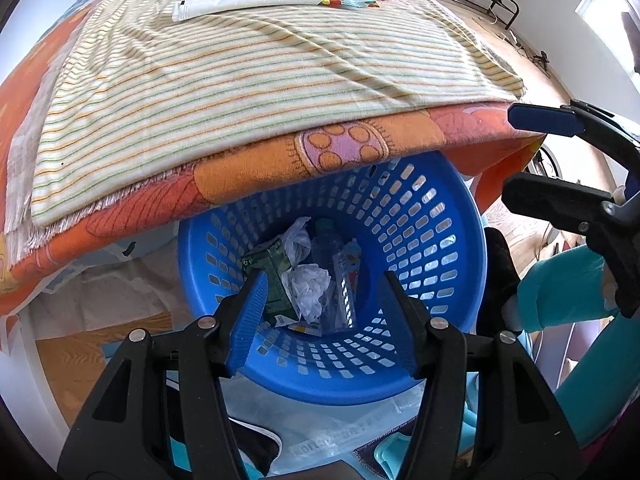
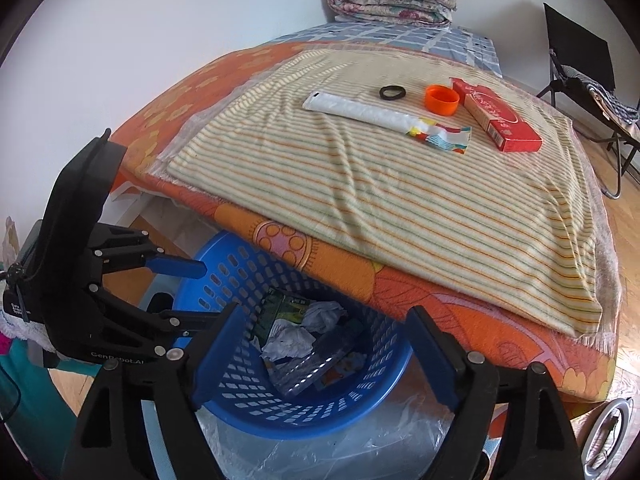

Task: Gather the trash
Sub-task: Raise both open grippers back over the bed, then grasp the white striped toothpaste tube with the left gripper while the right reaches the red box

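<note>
Both grippers, left and right, hang open and empty over the basket; next, fetching the red box.

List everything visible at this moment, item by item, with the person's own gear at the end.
basket: one, blue, on the floor under the bed edge, holding trash
green carton: one, in the basket
crumpled paper: white, in the basket
clear plastic packaging: in the basket, count unclear
white tube: one, on the striped cloth
black ring: one, on the cloth beyond the tube
orange cap: one, beside the red box
red box: one, on the cloth
striped cloth: one, cream, over an orange blanket
folded quilt: one, floral, far end of bed
left gripper: open, empty, over the basket
right gripper: open, empty, over the basket
</note>
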Action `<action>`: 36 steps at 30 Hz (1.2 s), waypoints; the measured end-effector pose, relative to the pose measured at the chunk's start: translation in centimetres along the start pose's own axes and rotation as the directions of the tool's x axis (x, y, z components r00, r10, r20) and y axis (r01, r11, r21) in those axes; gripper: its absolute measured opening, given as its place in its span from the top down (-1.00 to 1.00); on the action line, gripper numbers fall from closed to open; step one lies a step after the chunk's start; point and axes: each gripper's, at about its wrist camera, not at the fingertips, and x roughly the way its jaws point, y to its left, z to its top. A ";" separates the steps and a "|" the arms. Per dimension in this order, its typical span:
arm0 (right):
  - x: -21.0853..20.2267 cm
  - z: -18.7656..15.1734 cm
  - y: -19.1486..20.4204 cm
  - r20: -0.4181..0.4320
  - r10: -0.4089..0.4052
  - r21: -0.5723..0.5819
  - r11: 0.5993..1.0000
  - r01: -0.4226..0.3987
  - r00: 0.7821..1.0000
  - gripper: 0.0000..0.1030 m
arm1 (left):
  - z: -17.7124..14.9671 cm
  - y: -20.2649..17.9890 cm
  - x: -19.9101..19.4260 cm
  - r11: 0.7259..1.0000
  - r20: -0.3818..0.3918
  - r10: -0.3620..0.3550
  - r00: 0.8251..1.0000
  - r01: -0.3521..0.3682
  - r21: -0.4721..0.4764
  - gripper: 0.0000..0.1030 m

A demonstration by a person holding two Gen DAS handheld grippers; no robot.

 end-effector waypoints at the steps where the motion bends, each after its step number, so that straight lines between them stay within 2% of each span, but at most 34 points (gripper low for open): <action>1: -0.1 0.0 -0.1 0.002 0.000 0.004 1.000 0.000 1.000 -0.67 | 0.2 0.1 -0.1 1.000 0.002 0.000 1.000 0.000 -0.001 -0.15; 9: -1.6 1.7 -2.8 0.054 0.017 0.088 0.996 -0.021 0.998 -0.72 | 3.2 0.5 -1.8 1.000 0.051 -0.002 0.999 0.001 0.007 -0.15; 15: -2.5 3.7 -5.4 0.100 0.006 0.152 0.988 -0.022 0.995 -0.78 | 7.3 1.7 -3.5 1.000 0.116 -0.016 0.993 0.017 -0.008 -0.15; 18: -2.8 4.5 -6.6 0.118 -0.012 0.171 0.985 -0.009 0.993 -0.78 | 9.6 2.4 -3.9 1.000 0.151 0.006 0.989 -0.005 -0.007 -0.15; 22: -2.9 5.7 -8.3 0.132 -0.033 0.197 0.980 0.006 0.991 -0.78 | 12.3 3.8 -3.9 1.000 0.177 0.004 0.984 0.001 -0.024 -0.15; 24: -2.8 6.2 -9.4 0.135 -0.028 0.221 0.975 -0.002 0.991 -0.79 | 14.1 4.7 -4.0 0.999 0.197 -0.029 0.980 0.038 -0.038 -0.15; 28: -2.5 7.3 -11.3 0.136 -0.016 0.270 0.963 -0.022 0.991 -0.80 | 17.0 6.0 -4.4 0.996 0.237 -0.047 0.970 0.064 -0.065 -0.15; 32: -2.0 8.7 -12.8 0.135 -0.031 0.280 0.960 -0.009 0.990 -0.80 | 19.6 7.0 -3.6 0.996 0.241 -0.035 0.970 0.055 -0.075 -0.15; 36: -1.7 10.0 -13.9 0.141 -0.042 0.287 0.958 0.000 0.989 -0.80 | 22.2 8.7 -1.5 0.992 0.207 -0.041 0.978 0.065 -0.108 -0.15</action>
